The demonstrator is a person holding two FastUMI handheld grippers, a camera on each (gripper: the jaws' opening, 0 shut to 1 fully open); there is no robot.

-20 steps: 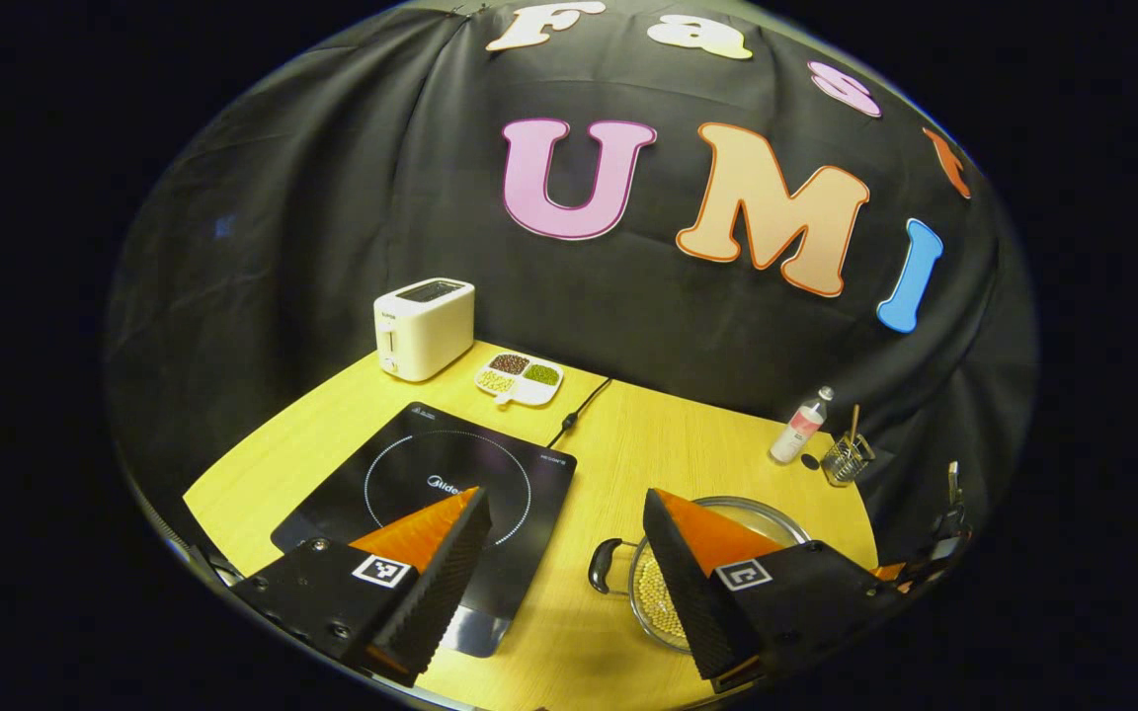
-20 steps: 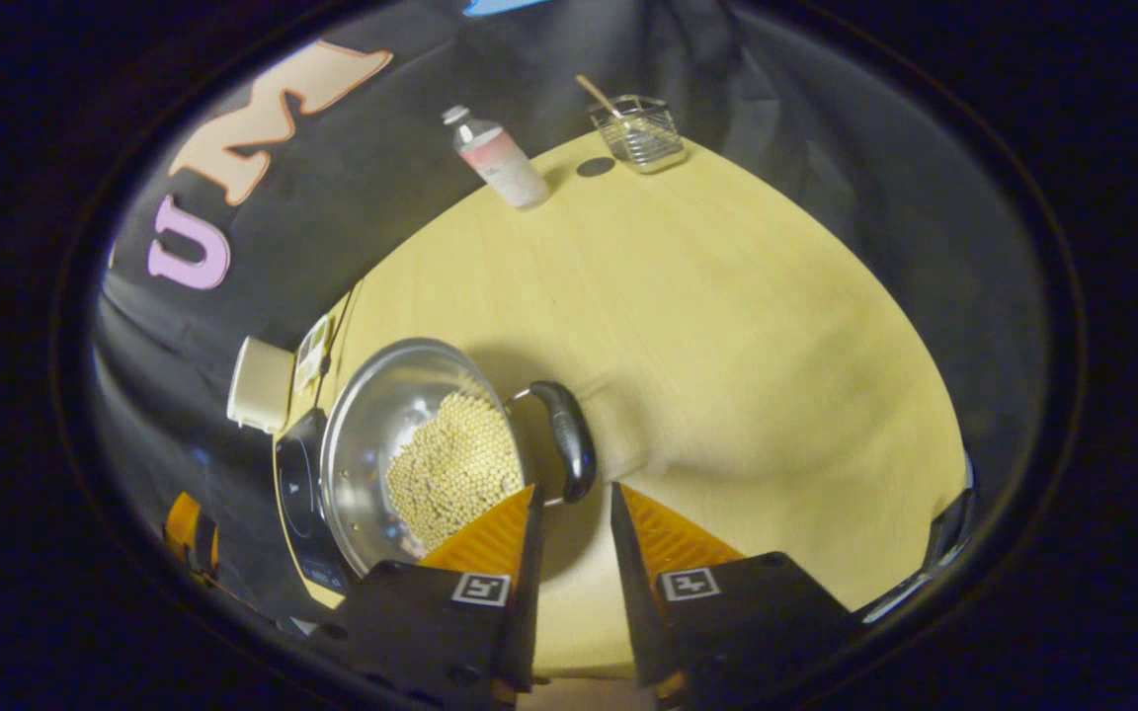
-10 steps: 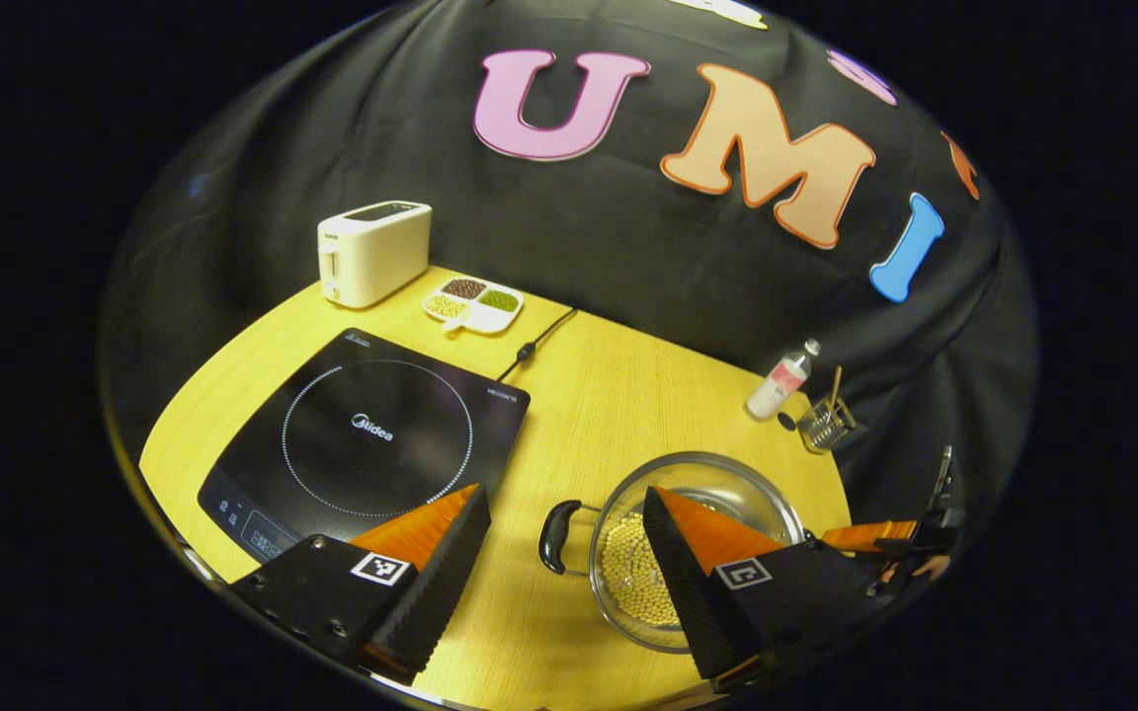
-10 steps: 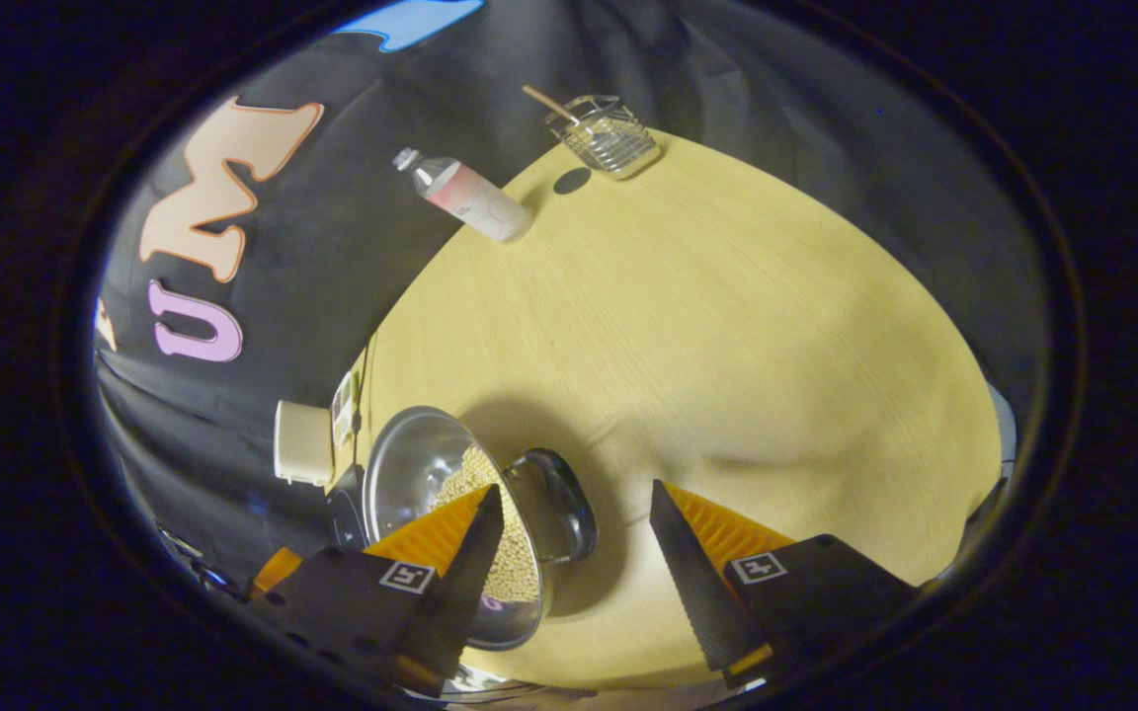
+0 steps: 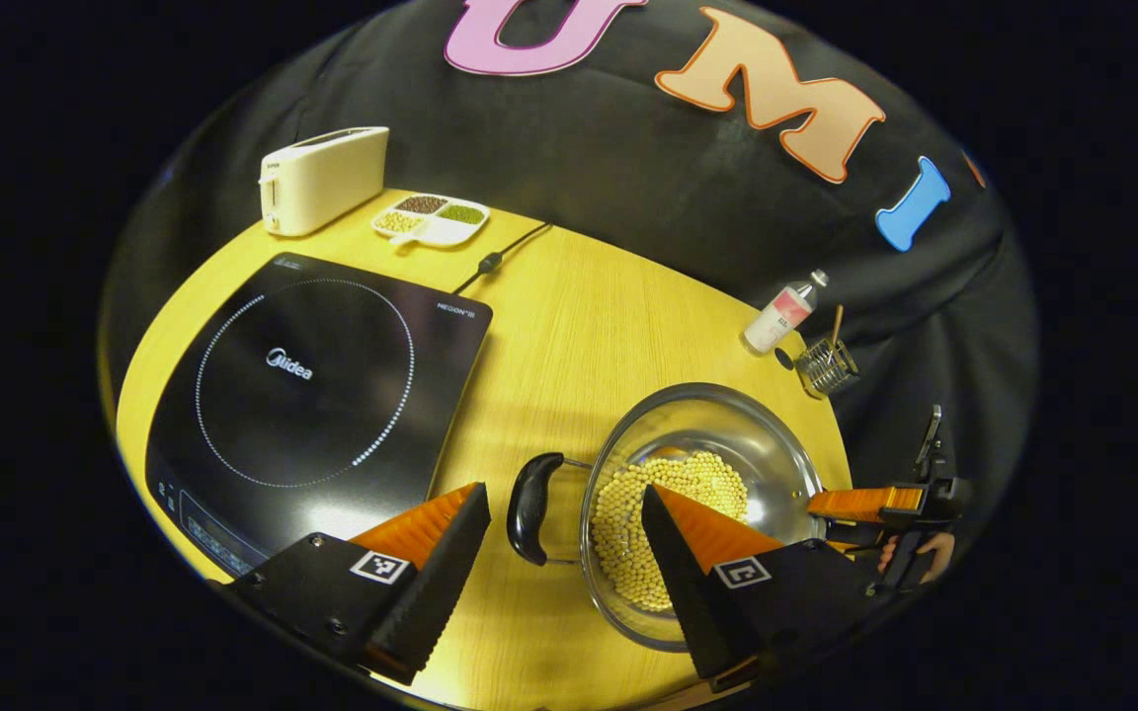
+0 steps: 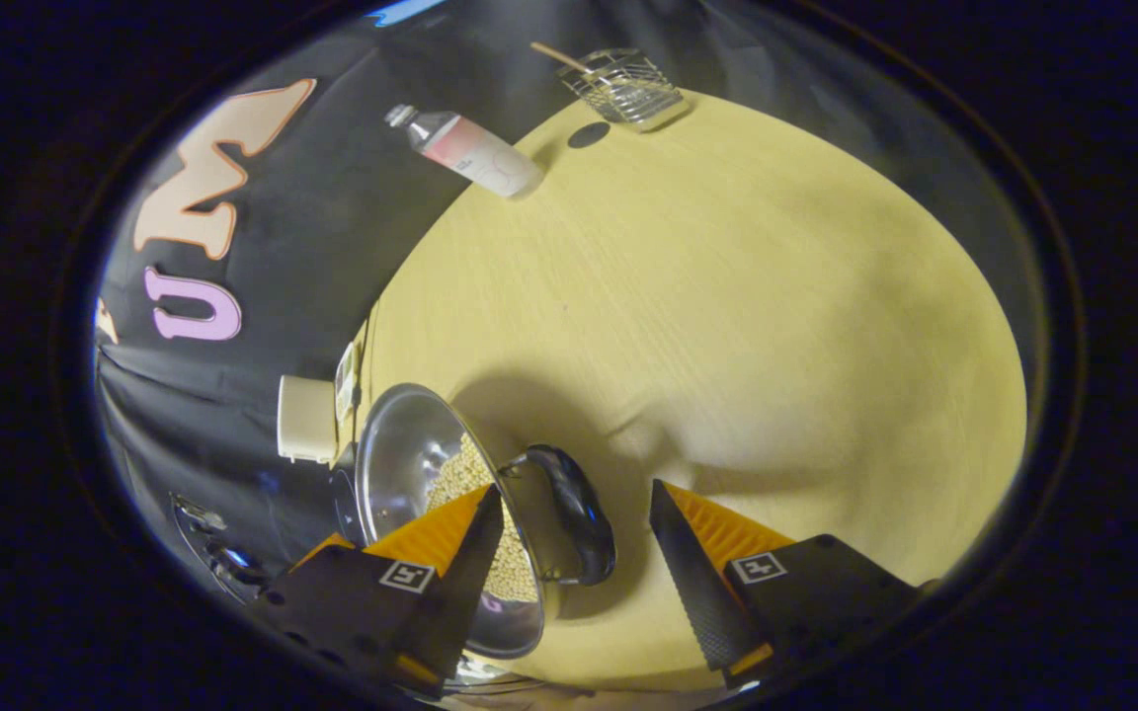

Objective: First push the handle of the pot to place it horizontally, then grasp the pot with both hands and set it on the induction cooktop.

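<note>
On the tabletop: location of all items inspected.
Tabletop [image 5: 569,326]: yellow wood-grain surface.
Pot [image 5: 757,464]: steel, holding pale beans, standing on the tabletop to the right of the induction cooktop [image 5: 302,375], apart from it.
Pot handles: left black handle [image 5: 529,506] and right black handle [image 6: 579,509] both lie level, sticking out sideways.
Left gripper [image 5: 565,563]: jaws spread wide, left handle lying between the fingers, no contact seen.
Right gripper [image 6: 574,568]: jaws spread wide around the right handle, not touching; one finger overlaps the pot rim in the right gripper view.
Back edge: toaster [image 5: 324,178], divided dish [image 5: 431,219], bottle [image 5: 778,312], wire basket [image 5: 826,363].
</note>
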